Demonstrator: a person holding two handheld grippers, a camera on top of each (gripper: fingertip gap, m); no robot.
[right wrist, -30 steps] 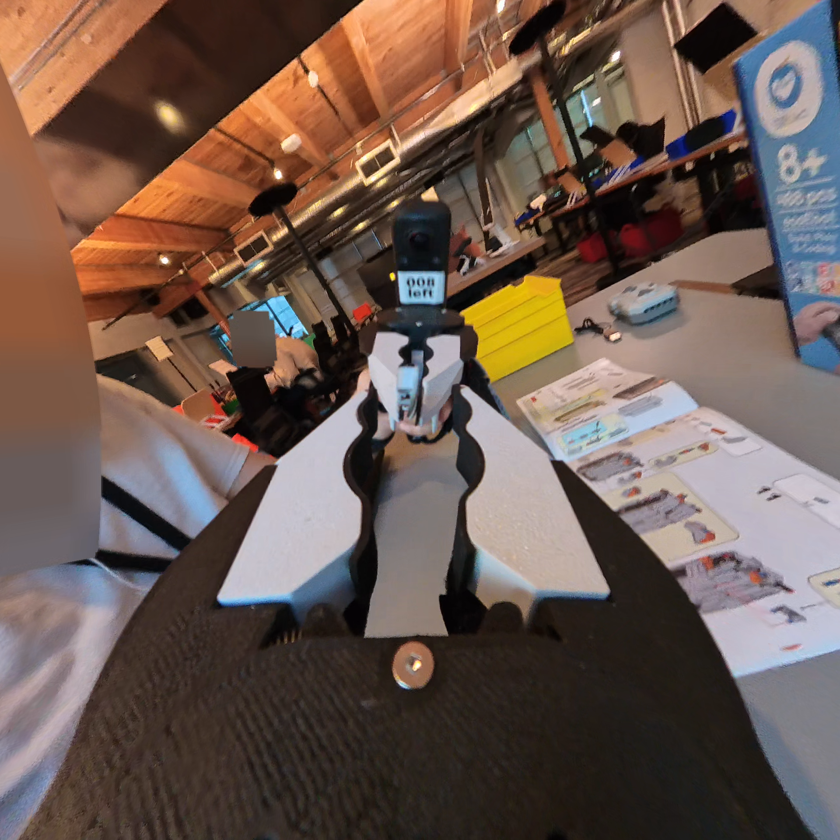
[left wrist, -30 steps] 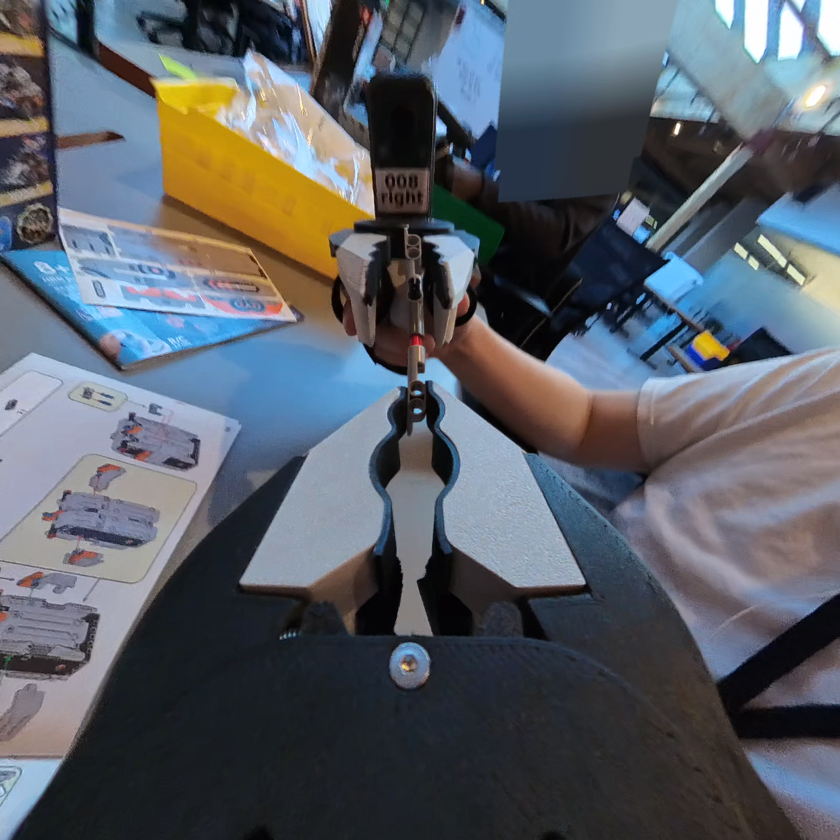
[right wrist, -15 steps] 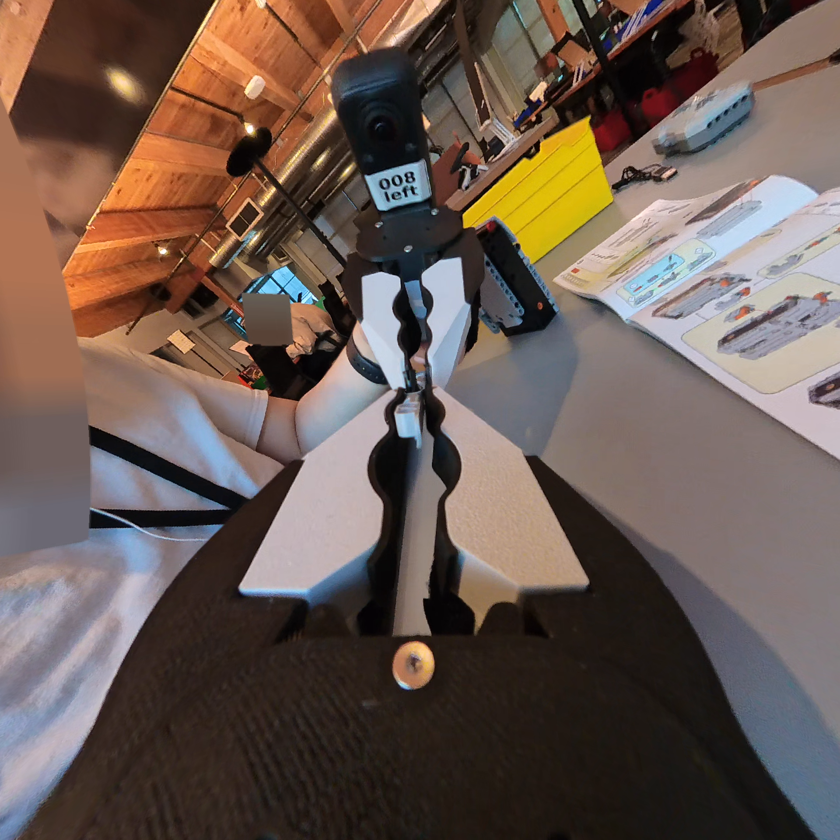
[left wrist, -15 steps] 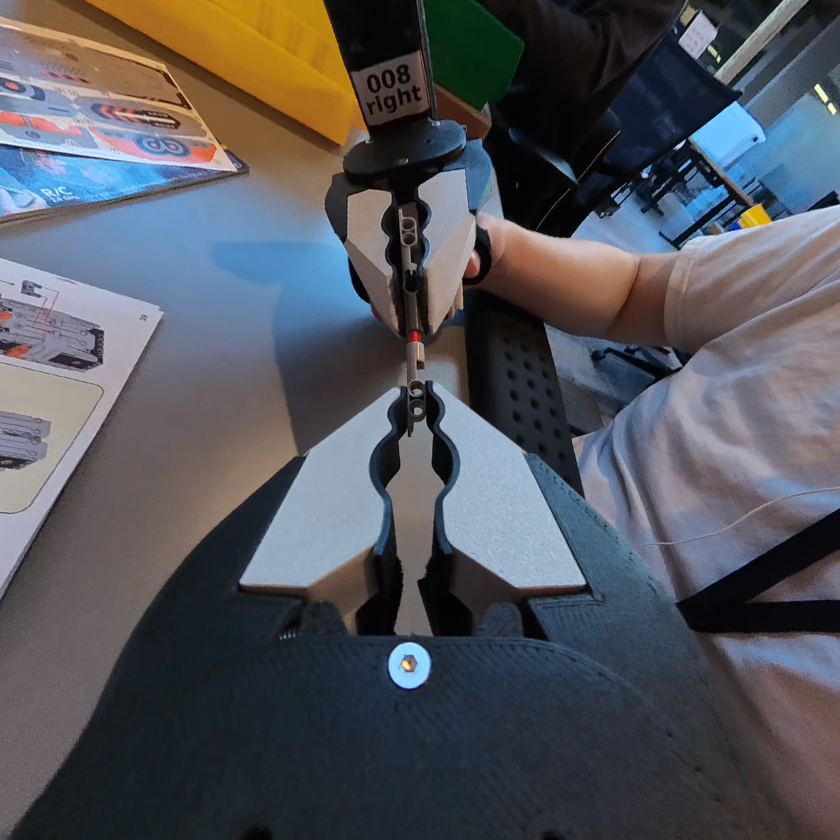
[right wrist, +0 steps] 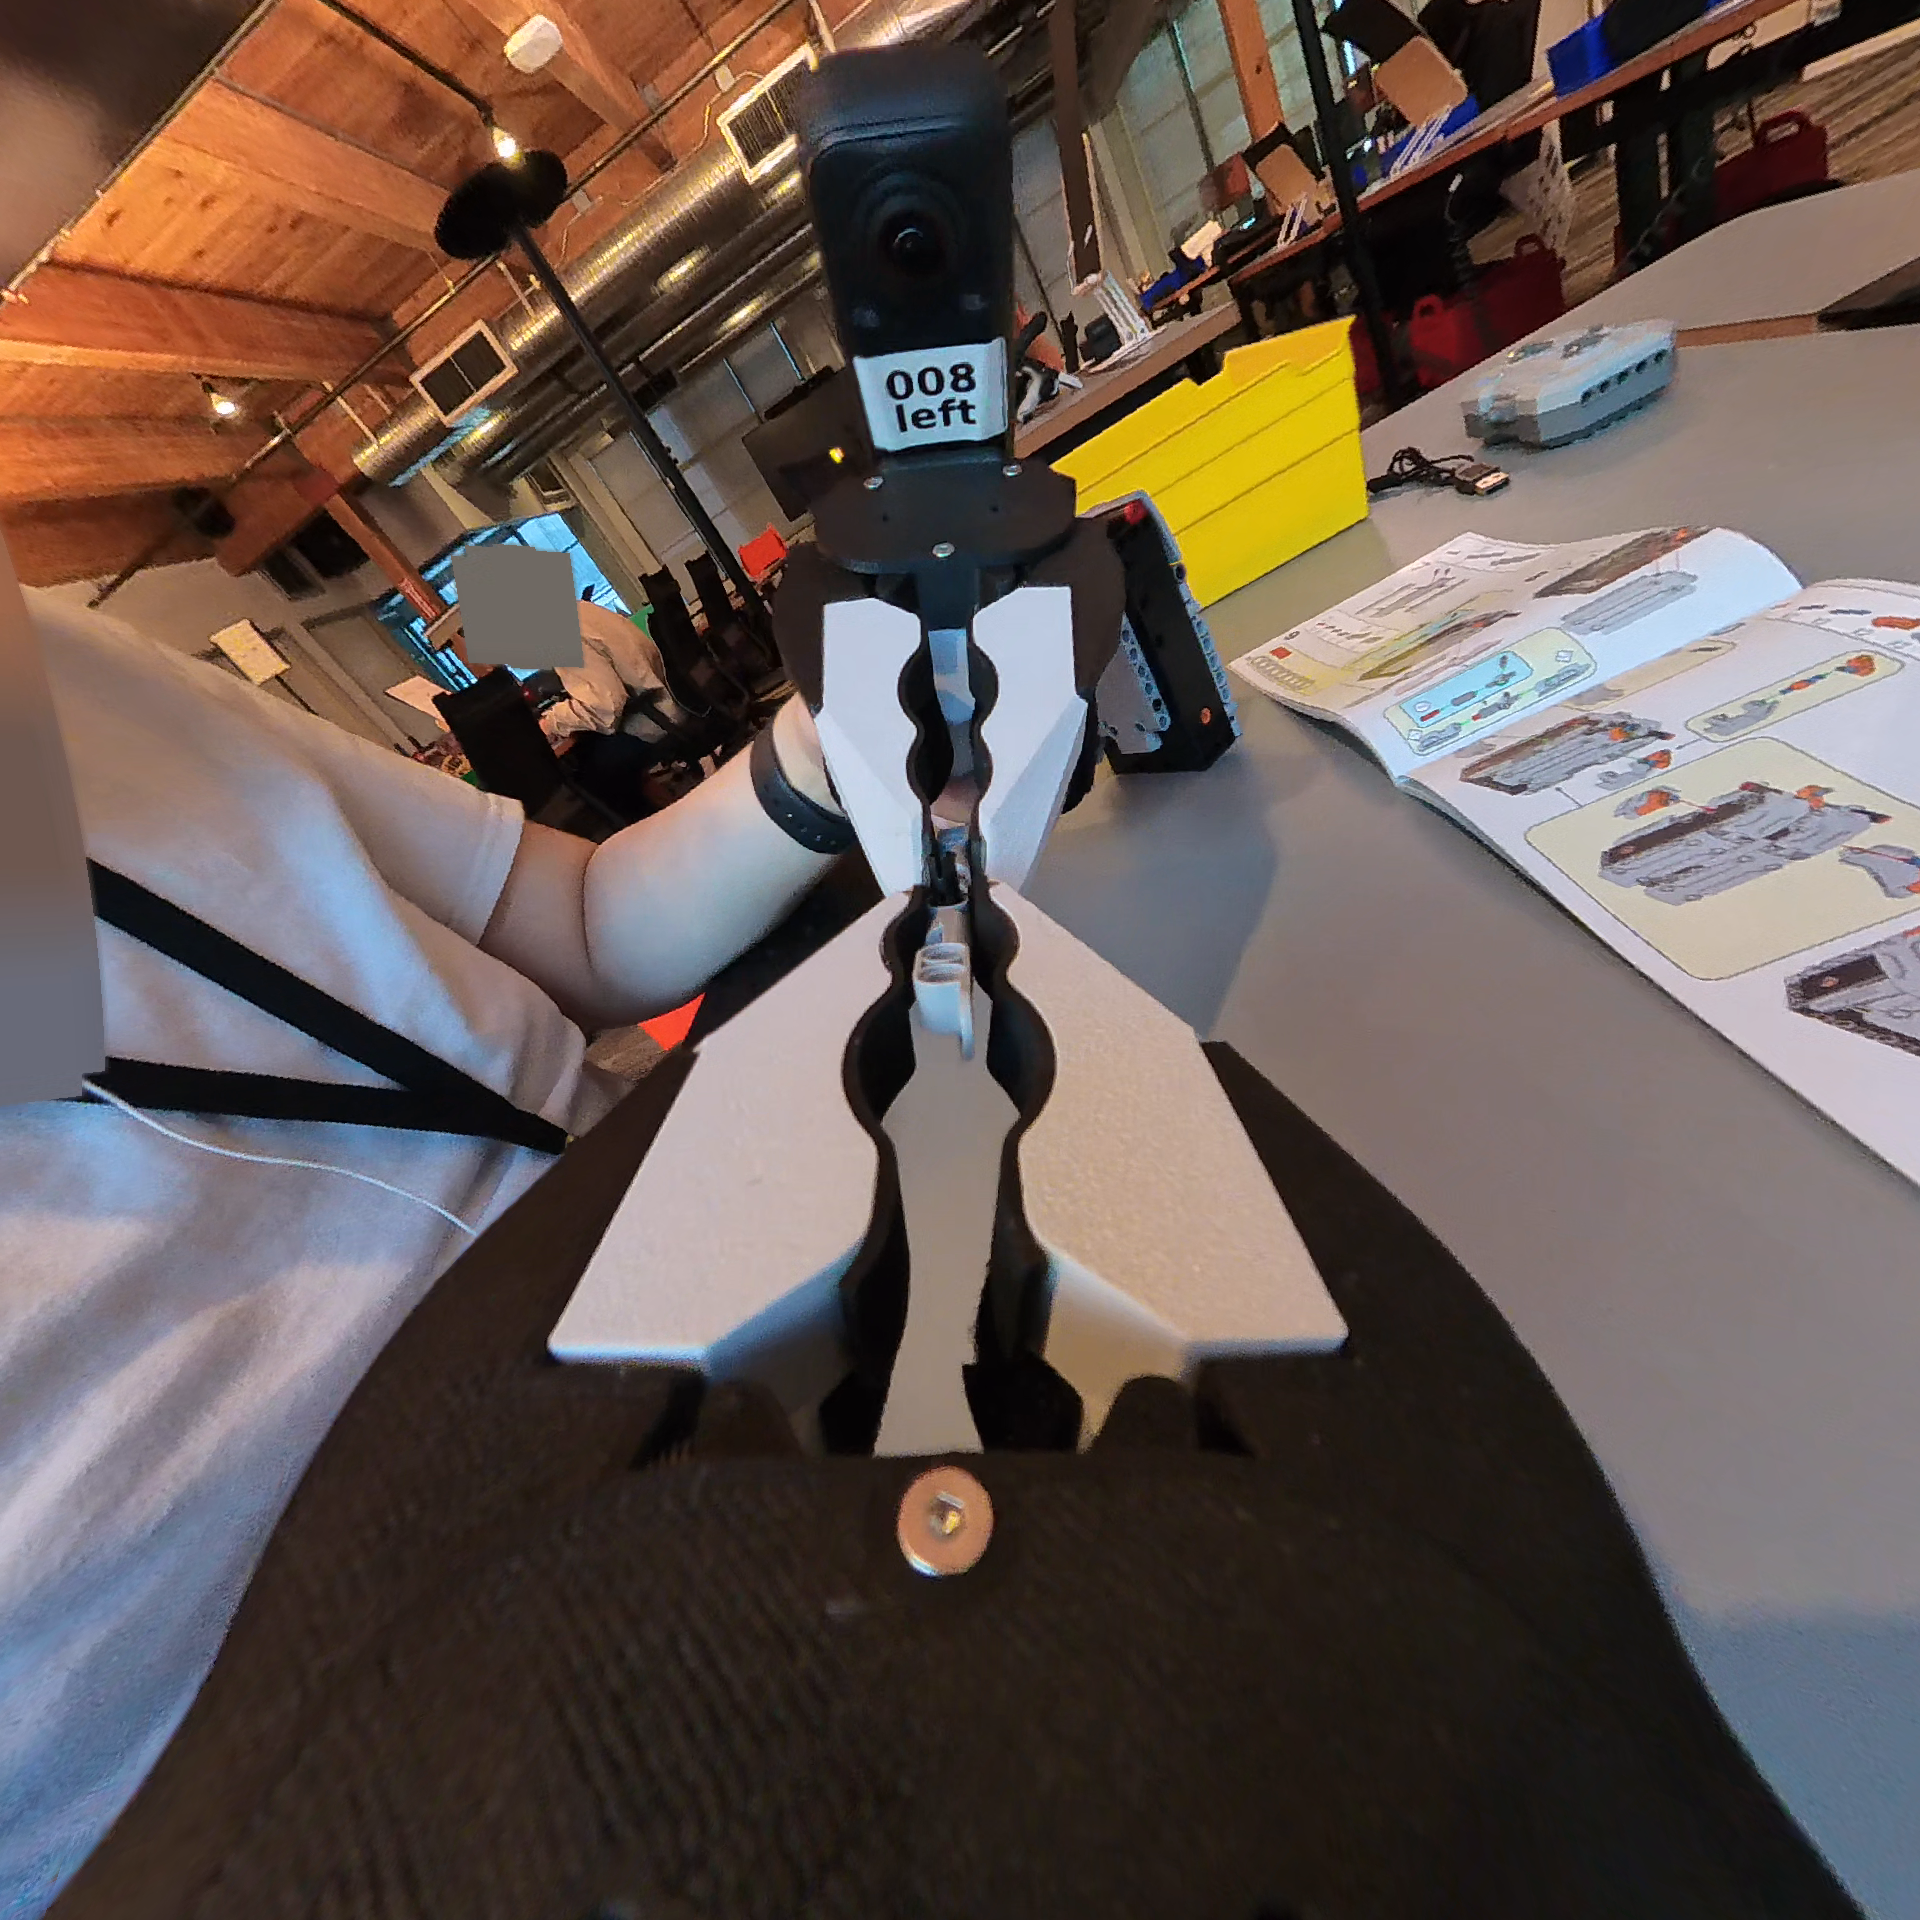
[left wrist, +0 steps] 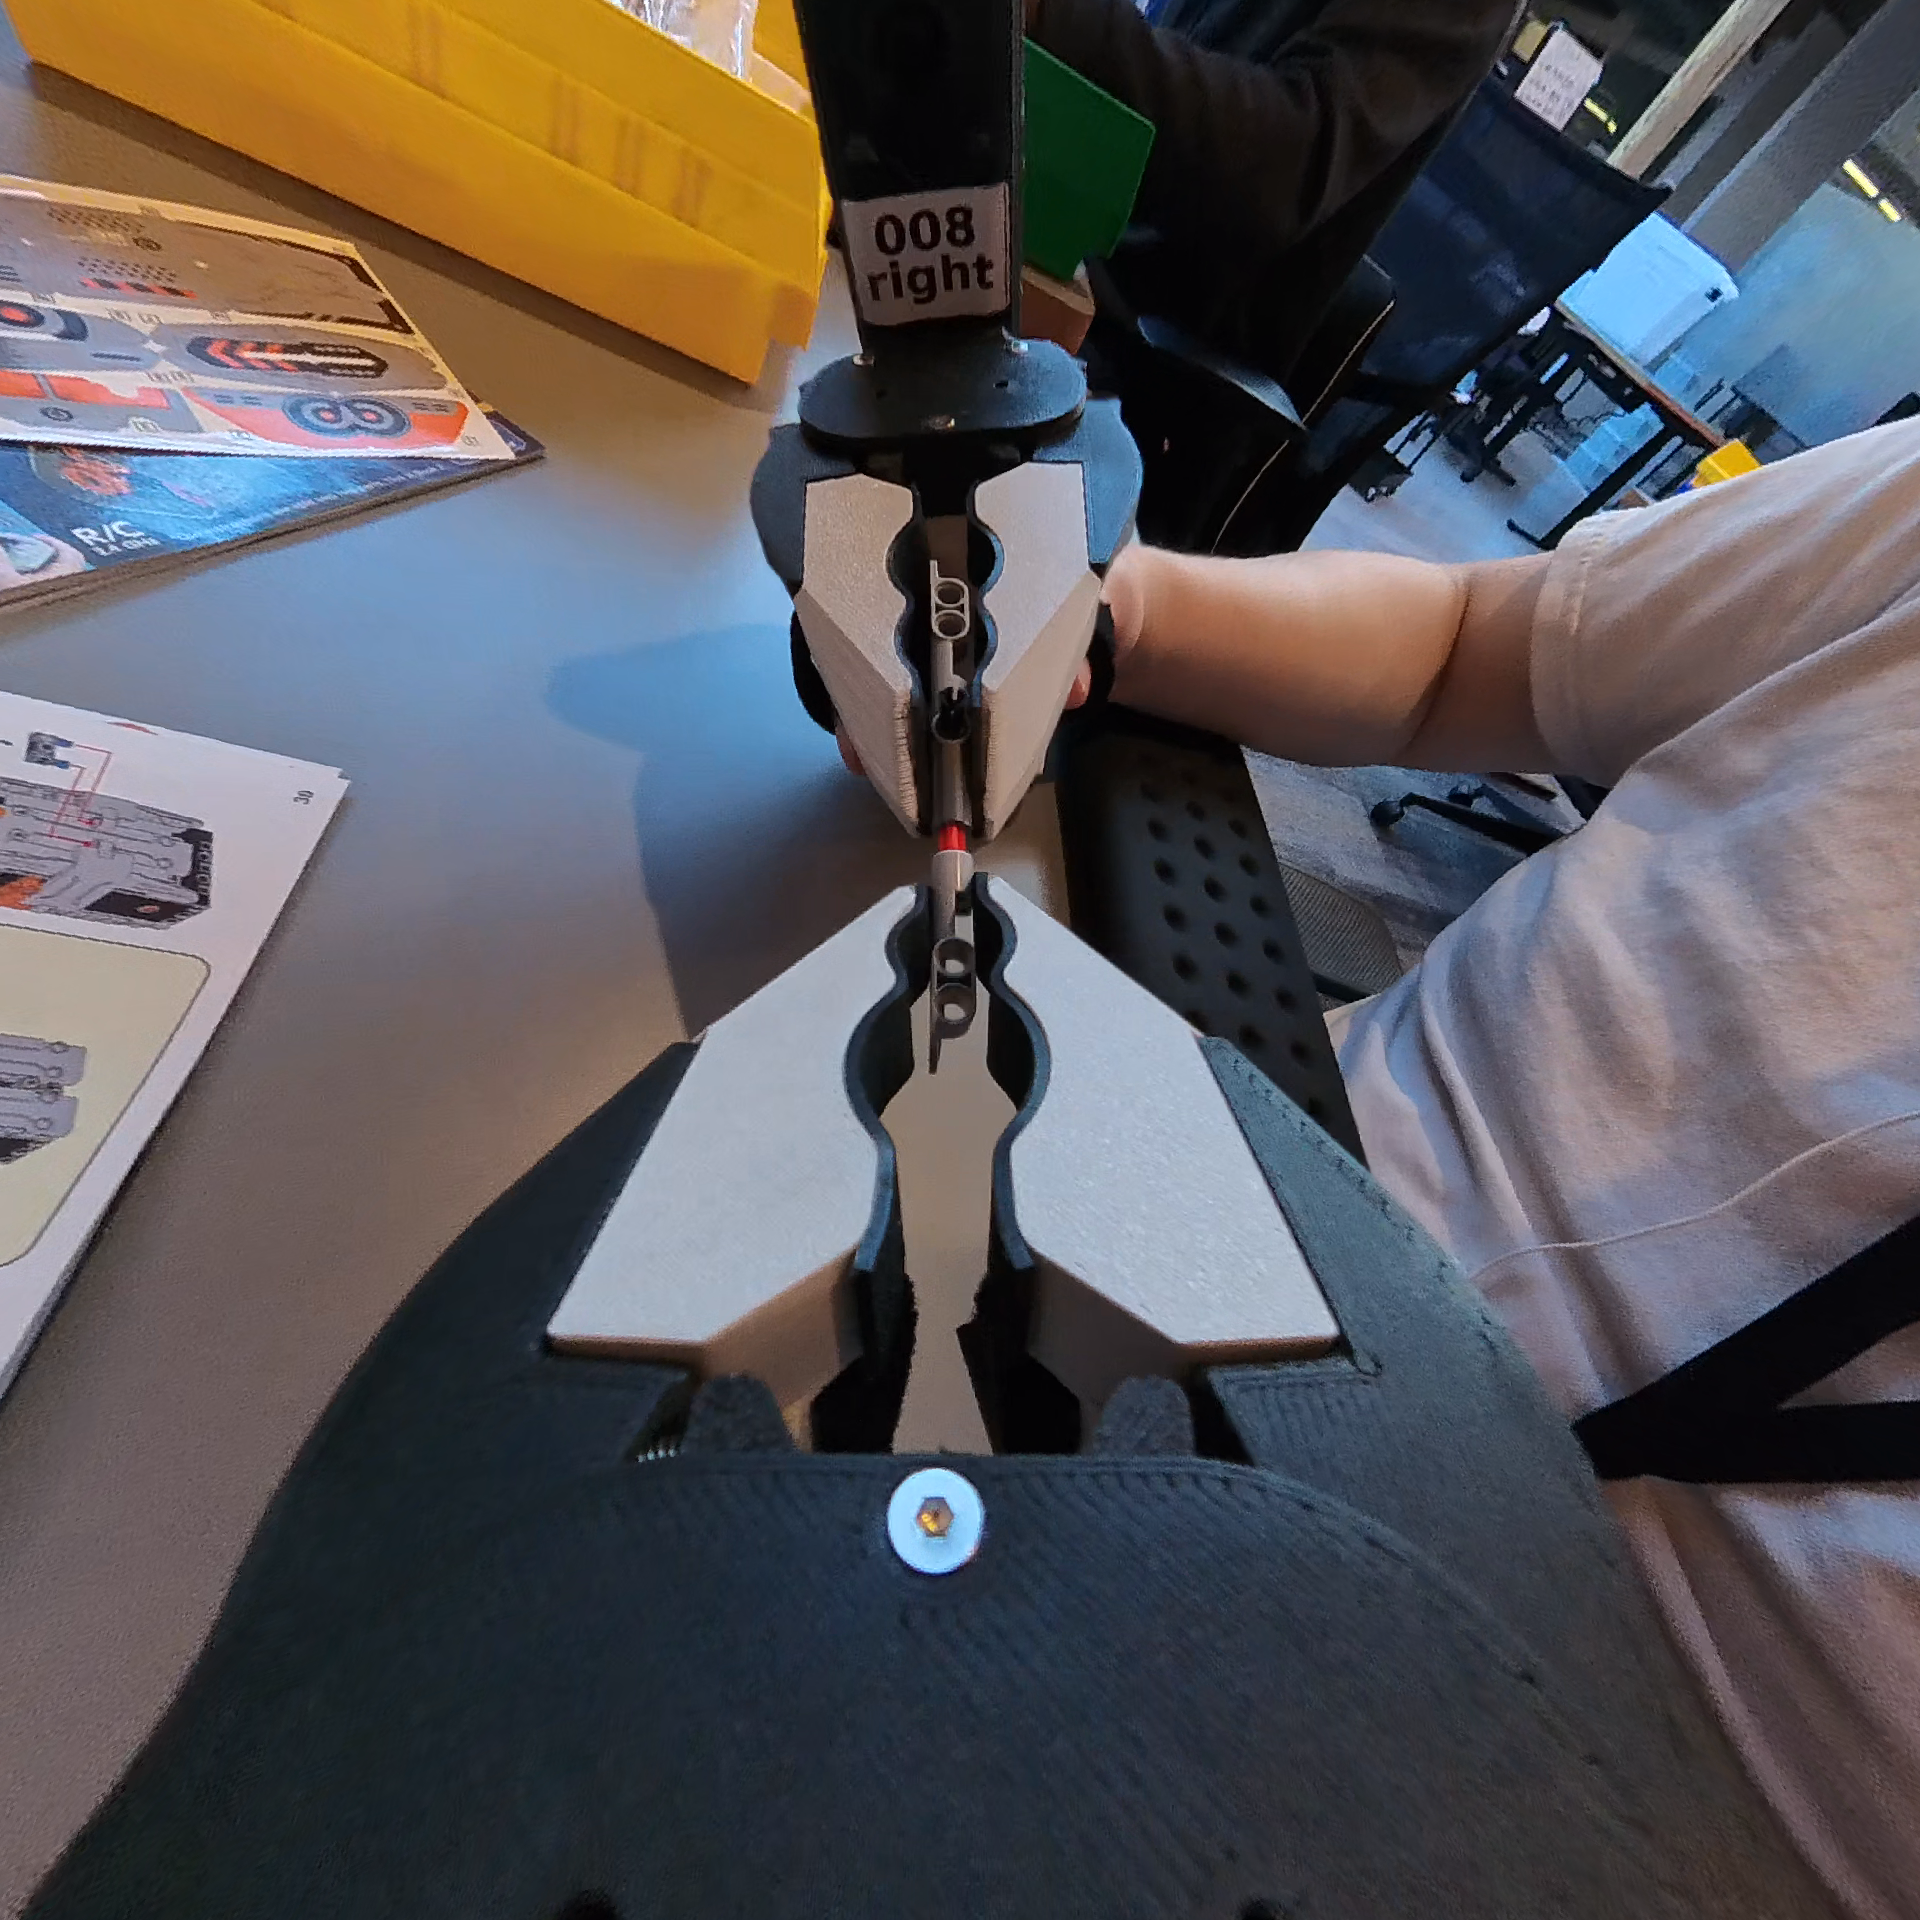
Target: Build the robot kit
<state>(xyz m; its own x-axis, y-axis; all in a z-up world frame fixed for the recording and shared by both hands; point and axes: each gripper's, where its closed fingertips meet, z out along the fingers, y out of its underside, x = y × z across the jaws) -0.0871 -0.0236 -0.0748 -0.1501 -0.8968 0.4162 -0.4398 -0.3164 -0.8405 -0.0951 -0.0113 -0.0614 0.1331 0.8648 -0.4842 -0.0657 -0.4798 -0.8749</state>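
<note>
A thin grey rod assembly point(left wrist: 949, 864) with a red collar and a pale collar spans between my two grippers above the grey table point(left wrist: 468, 831). It has a holed grey connector at each end. My left gripper point(left wrist: 951, 896) is shut on the near connector point(left wrist: 954, 982). My right gripper point(left wrist: 951, 821) faces it tip to tip and is shut on the far connector point(left wrist: 948, 613). In the right wrist view, my right gripper point(right wrist: 945, 896) pinches the pale connector point(right wrist: 943, 987), and my left gripper point(right wrist: 951, 831) stands just beyond it.
An open instruction booklet point(left wrist: 125, 935) point(right wrist: 1662, 779) lies on the table. Sticker sheets point(left wrist: 208, 343) and a yellow bin point(left wrist: 520, 156) point(right wrist: 1236, 468) lie behind. A black and grey brick build point(right wrist: 1164, 665) and a grey hub point(right wrist: 1569, 395) stand farther off. A person's arm point(left wrist: 1299, 655) holds each gripper. Left and right tips are no more than a few centimetres apart.
My right gripper's jaws closed on the far end of the rod assembly that my left gripper was holding. Both grippers came lower towards the table and closer together.
</note>
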